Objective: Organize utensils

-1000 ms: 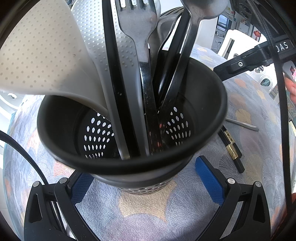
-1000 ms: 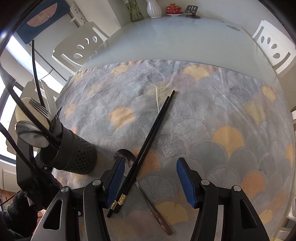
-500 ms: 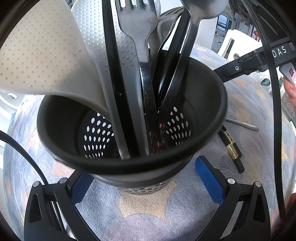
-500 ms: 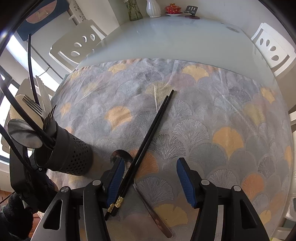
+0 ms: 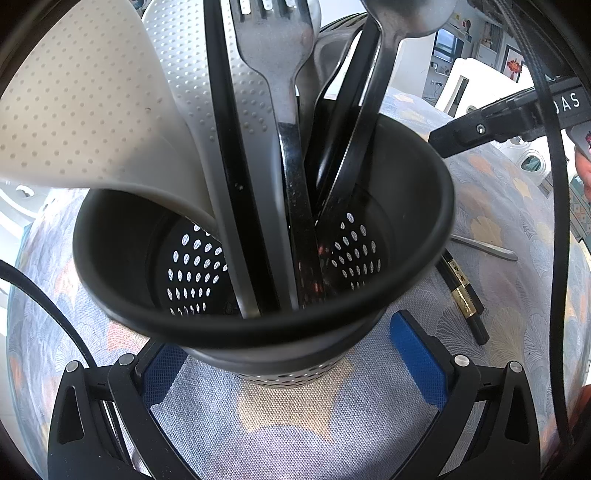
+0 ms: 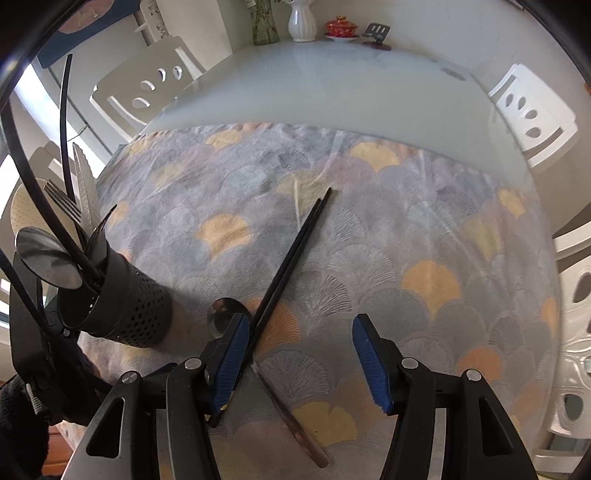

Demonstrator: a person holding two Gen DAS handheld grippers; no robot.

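A black perforated utensil holder [image 5: 110, 240] fills the left wrist view, and my left gripper [image 5: 284, 354] is shut on its base, a blue pad on either side. A fork [image 5: 273, 74], a beige dotted spatula [image 5: 85, 103], a spoon and several dark utensils stand in it. In the right wrist view the holder [image 6: 122, 314] stands at the left. A pair of black chopsticks [image 6: 291, 254] lies slantwise on the patterned cloth, across a metal spoon [image 6: 225, 314]. My right gripper [image 6: 300, 325] hovers open above them, its left finger over the chopsticks' gold-banded ends.
The fan-patterned cloth [image 6: 424, 229] covers the near half of a pale glossy table [image 6: 314, 81]. A glass vase, a white vase [image 6: 301, 22] and a red lidded bowl stand at its far end. White chairs [image 6: 532, 114] ring the table. Black cables cross both views.
My right gripper has tipped down and shifted a little, so its left finger now covers the chopsticks' near ends. The left gripper and the holder have not moved.
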